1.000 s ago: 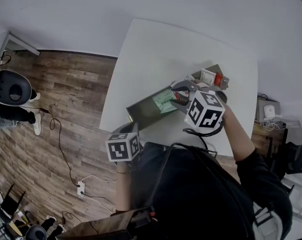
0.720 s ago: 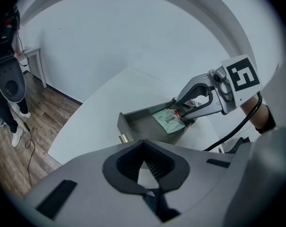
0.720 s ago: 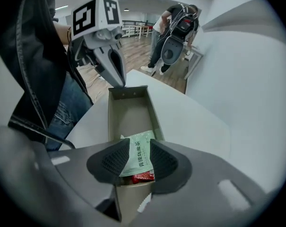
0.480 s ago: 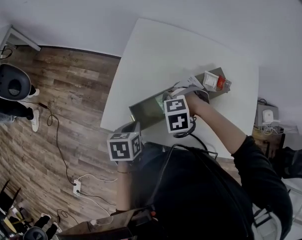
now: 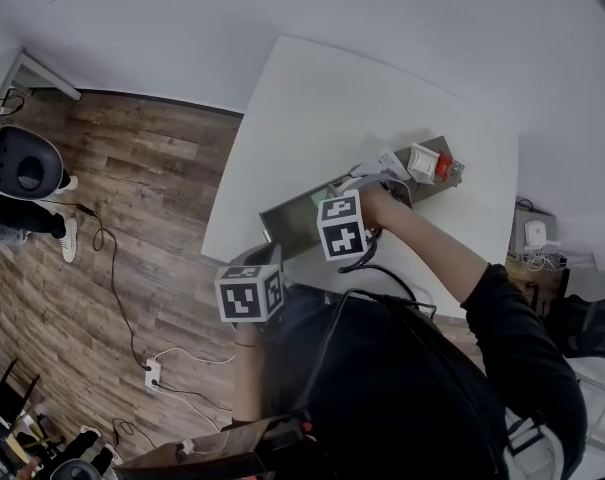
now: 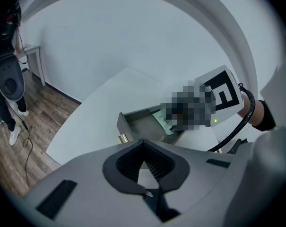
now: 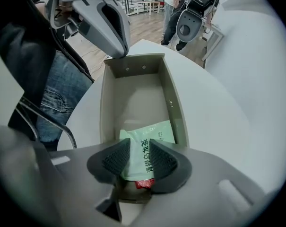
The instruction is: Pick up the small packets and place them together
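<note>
1. The green packet (image 7: 150, 131) is a flat, crinkled foil pouch. The tray (image 7: 107, 103) is a long, smooth olive-grey box with upright walls on a matt white tabletop (image 5: 322, 108).
2. The packet lies flat at the tray's end under the right tool (image 7: 139, 144), its printed line running along the tray's length.
3. That tool's ribbed pads stand spread above it. The left tool (image 6: 143, 143), pressed together and empty, hovers at the tray's opposite end, with open tray floor between.

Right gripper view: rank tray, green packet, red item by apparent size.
1. Tray, largest by far.
2. Green packet, partly behind the jaws.
3. Red item, smallest. Only a sliver shows between the jaws, so its real size is unsure.
</note>
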The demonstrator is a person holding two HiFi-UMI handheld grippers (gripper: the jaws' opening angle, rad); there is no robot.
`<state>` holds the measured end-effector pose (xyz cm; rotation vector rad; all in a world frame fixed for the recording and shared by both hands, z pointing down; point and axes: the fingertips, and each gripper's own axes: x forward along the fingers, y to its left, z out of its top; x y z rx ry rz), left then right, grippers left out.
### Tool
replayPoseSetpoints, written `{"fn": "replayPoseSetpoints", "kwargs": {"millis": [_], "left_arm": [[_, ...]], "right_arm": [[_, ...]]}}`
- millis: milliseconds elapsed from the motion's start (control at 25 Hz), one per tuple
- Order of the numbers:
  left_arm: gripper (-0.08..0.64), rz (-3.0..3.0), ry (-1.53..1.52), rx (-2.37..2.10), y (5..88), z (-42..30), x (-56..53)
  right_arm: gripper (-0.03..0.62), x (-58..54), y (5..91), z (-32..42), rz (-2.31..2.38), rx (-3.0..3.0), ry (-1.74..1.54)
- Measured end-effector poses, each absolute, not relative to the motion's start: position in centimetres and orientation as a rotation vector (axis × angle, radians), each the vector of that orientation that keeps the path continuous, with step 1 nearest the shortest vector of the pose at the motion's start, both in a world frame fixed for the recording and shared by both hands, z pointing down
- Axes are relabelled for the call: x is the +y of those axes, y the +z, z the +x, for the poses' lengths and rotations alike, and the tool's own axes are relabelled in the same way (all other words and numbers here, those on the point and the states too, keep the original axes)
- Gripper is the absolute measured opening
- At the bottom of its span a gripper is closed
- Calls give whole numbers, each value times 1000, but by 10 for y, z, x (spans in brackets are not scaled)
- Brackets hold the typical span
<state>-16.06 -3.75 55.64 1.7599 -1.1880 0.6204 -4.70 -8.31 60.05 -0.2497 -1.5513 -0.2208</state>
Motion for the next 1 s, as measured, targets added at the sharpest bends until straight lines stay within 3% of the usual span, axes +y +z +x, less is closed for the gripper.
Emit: {"fn": "replayPoseSetpoints", "kwargs": {"millis": [360, 520, 1000], "left_arm": [[0, 1762, 623, -1182, 557, -159, -37], [0, 1763, 622, -1179, 557, -159, -37], [0, 1760, 624, -1183, 557, -159, -38]], "right_arm": [[75, -80, 603, -45, -261, -1491, -271], [8, -81, 603, -46, -247, -1501, -315], [2, -78, 593, -43, -216, -1580, -314]]}}
